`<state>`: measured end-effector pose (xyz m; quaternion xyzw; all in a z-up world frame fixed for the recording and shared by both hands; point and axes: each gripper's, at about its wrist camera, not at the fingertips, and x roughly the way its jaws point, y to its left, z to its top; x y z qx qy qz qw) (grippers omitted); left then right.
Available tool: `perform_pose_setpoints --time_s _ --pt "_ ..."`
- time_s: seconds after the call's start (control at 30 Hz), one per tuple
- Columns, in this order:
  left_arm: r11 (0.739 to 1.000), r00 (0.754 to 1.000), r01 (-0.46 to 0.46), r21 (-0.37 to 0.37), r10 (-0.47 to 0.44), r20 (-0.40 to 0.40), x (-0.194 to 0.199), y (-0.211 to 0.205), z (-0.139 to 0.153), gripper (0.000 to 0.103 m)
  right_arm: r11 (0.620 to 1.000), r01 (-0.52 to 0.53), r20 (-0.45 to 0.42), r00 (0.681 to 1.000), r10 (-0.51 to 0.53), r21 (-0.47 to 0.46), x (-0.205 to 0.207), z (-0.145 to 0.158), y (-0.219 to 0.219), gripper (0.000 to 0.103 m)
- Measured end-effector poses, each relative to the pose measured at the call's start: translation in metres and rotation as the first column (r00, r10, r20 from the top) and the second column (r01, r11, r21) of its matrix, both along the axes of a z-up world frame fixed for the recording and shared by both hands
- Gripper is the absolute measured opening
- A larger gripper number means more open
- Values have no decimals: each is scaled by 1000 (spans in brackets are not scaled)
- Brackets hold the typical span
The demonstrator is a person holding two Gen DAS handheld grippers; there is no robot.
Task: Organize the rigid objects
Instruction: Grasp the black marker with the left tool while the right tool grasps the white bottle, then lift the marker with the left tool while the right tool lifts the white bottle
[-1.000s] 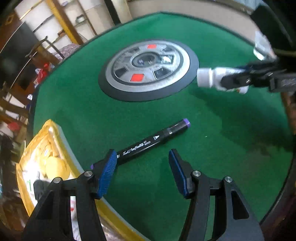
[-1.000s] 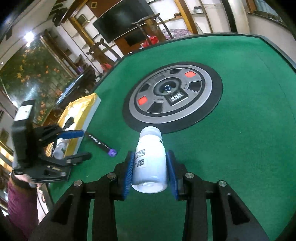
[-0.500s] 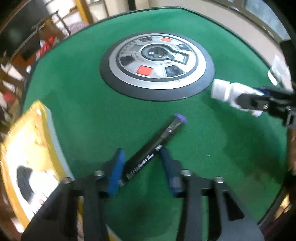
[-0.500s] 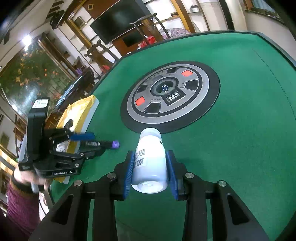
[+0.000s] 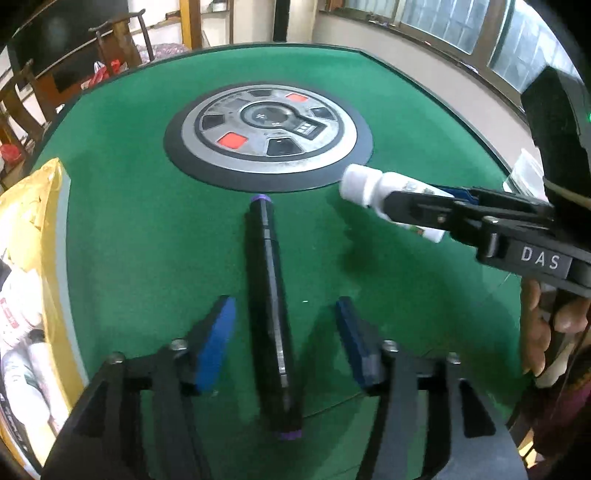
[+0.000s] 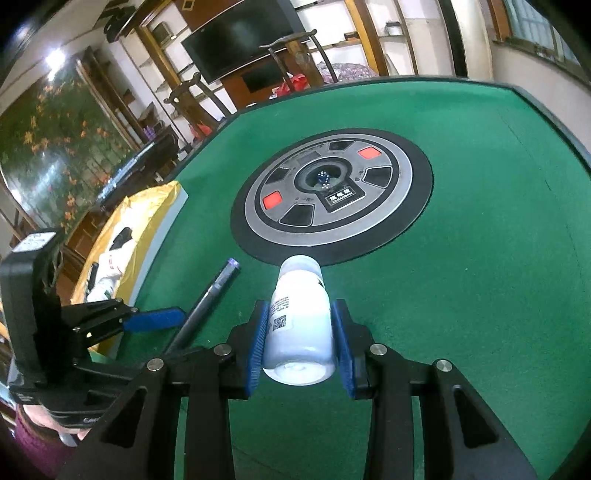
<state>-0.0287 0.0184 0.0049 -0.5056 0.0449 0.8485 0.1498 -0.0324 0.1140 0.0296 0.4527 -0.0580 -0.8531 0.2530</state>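
Left tool [image 5: 282, 325] jaws just opened wide, marker [image 5: 271, 314] lying loose between; right tool [image 6: 301, 343] clamps bottle [image 6: 299, 317].

Green felt table [image 6: 480, 229], round grey-black console [image 6: 332, 195] at its centre with two red pads. Behind it: dark TV [image 6: 243, 35] on the wall, wooden shelving [image 6: 369, 40], dark wooden chairs [image 6: 291, 62]. Floral mural [image 6: 48, 147] on the left wall, one bright ceiling light [image 6: 55, 57]. Windows [image 5: 443, 22] run along the far side, pale wall below them.
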Motion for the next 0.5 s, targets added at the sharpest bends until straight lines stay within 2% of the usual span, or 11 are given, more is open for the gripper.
perform_pose_setpoints --time_s 0.07,0.1,0.23,0.3,0.33,0.37,0.5 --pt "999 1000 11 -33 -12 -19 2 12 -4 85 1000 -7 0 1000 7 23 0 -3 -2 30" --pt "998 999 22 -62 -24 -32 3 20 -7 89 999 -9 3 1000 9 37 0 -5 -4 30" --pt "999 999 3 -53 -5 -47 3 20 -9 92 998 -14 7 1000 13 62 -2 -9 -5 30" --pt "999 998 3 -51 -7 -66 4 18 -8 91 997 -10 9 1000 10 71 -2 -9 -4 30" --pt "999 998 0 -52 -3 -66 4 17 -8 85 997 -8 9 1000 7 77 -2 -10 -4 30" --pt "999 998 -13 -51 9 -68 4 15 -7 75 996 -3 8 1000 2 84 -2 -10 -3 30" --pt "998 996 -37 -43 33 -83 4 1 -3 50 994 -3 1 1000 3 107 -1 -11 -4 30"
